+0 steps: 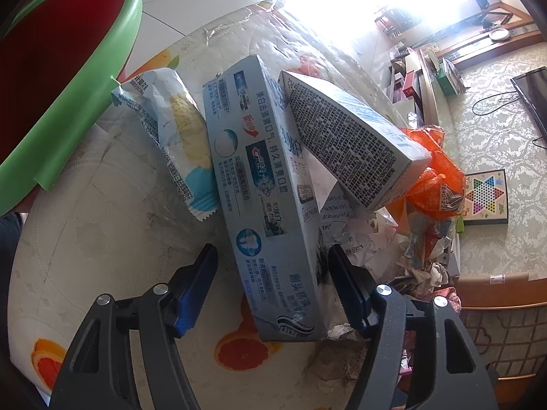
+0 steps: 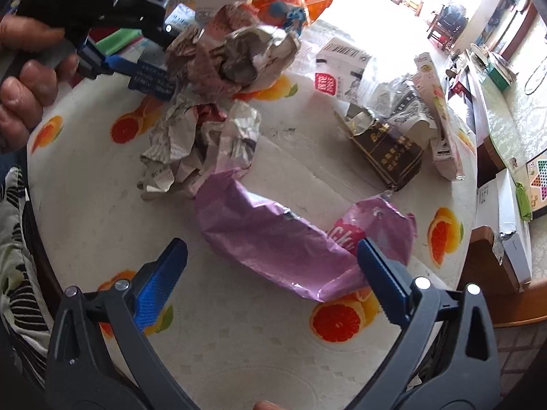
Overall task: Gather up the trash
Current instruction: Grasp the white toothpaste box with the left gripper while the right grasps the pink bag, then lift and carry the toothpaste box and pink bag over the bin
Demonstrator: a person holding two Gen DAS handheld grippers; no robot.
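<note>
1. Blue-padded fingers [image 1: 201, 290] of the left gripper [image 1: 273, 290] fill the bottom of the left wrist view. They stand wide apart on either side of the near end of a long toothpaste box [image 1: 263, 201], with daylight between each pad and the cardboard, so nothing is held yet; my guess is a grasp across its narrow width is being lined up.
2. At the bottom of the right wrist view the right gripper [image 2: 271, 273] is likewise spread wide and carries nothing. It hovers over a crumpled purple wrapper [image 2: 290, 239] at lower centre, probably its next target.
3. Underneath everything lies the round table [image 2: 239, 341], covered in a white cloth printed with orange slices.
4. A green bin [image 1: 85, 78] with a red inside takes the upper left of the left wrist view, beside the table edge. Presumably the trash goes there.
5. The toothpaste box runs from centre to lower centre. It carries Chinese print, a tooth icon and what looks like a Crest logo.
6. A second carton [image 1: 348, 140], dense with small black text, leans on the first, right of centre.
7. A white snack wrapper [image 1: 174, 136] with yellow and blue patches lies left of the box.
8. Orange plastic [image 1: 434, 174] and crumpled paper [image 2: 218, 68] are piled at the right of the left view. In the right view the paper sits upper centre.
9. A dark torn box [image 2: 386, 147] lies at centre right of the right view, its gold lettering too small to read. The purple wrapper shows the letters "CK".
</note>
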